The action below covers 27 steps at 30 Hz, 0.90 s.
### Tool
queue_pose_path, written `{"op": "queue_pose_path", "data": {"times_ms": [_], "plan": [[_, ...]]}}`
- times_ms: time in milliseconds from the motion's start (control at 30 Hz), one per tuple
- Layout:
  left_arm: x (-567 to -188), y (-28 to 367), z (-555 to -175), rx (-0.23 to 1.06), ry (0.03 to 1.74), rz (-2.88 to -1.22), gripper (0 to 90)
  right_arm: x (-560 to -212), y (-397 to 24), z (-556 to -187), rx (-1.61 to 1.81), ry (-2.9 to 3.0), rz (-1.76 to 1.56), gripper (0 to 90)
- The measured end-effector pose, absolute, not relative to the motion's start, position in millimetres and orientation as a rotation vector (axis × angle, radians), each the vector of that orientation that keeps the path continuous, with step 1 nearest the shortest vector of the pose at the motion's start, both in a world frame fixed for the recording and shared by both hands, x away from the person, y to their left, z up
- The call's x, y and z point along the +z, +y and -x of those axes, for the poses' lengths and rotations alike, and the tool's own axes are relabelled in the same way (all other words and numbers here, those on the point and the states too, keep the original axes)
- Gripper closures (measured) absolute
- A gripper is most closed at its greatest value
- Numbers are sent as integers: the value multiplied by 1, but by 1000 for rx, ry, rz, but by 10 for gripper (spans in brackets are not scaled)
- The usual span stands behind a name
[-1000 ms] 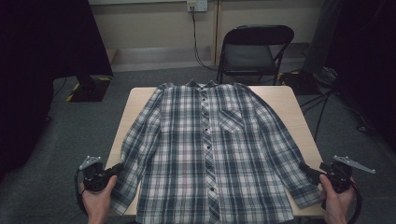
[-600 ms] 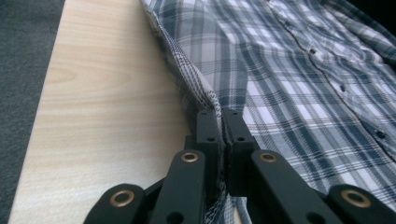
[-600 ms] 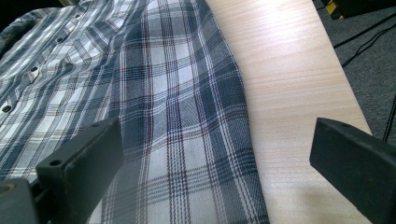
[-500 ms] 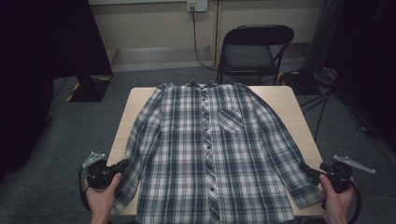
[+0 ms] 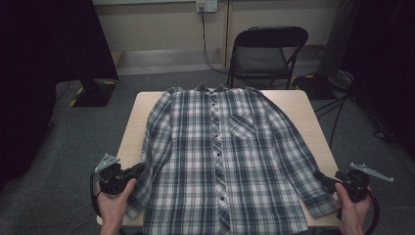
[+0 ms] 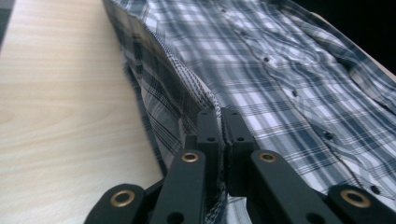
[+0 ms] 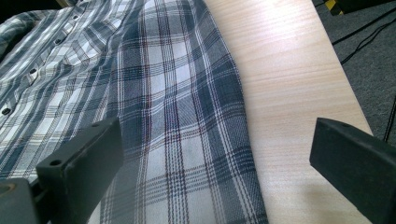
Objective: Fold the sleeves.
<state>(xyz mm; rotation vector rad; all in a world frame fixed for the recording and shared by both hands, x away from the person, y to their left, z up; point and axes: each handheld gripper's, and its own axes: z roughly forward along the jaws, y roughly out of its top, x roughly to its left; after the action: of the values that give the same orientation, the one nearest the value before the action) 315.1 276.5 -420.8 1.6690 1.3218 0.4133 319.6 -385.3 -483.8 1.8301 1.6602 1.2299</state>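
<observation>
Fingers (image 6: pixel 219 122) on the left gripper (image 5: pixel 128 175) are pinched tight on the plaid shirt's (image 5: pixel 222 156) sleeve edge near the worktop's (image 5: pixel 303 105) front left corner, and you can see that fold of cloth pulled up off the wood. Right gripper (image 5: pixel 327 178) sits by the other cuff at the front right corner with its fingers (image 7: pixel 84 161) spread wide apart, nothing in them. Shirt itself is buttoned up and lying flat, collar toward the far edge, covering most of the worktop.
</observation>
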Motion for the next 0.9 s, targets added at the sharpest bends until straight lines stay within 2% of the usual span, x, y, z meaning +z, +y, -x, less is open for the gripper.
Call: {"op": "queue_pose_path", "data": {"times_ms": [400,700,900], "plan": [[-407,231,-327,382,1215,-1740,875,-484,-386,-320,1242,1658,-1839,21],[-419,198,-334,316,1160,-1811,875,-484,-386,-320,1246,1660,-1840,21],[-413,167,-345,288,1081,-1882,875,-485,-385,-321,1235,1666,-1845,20]]}}
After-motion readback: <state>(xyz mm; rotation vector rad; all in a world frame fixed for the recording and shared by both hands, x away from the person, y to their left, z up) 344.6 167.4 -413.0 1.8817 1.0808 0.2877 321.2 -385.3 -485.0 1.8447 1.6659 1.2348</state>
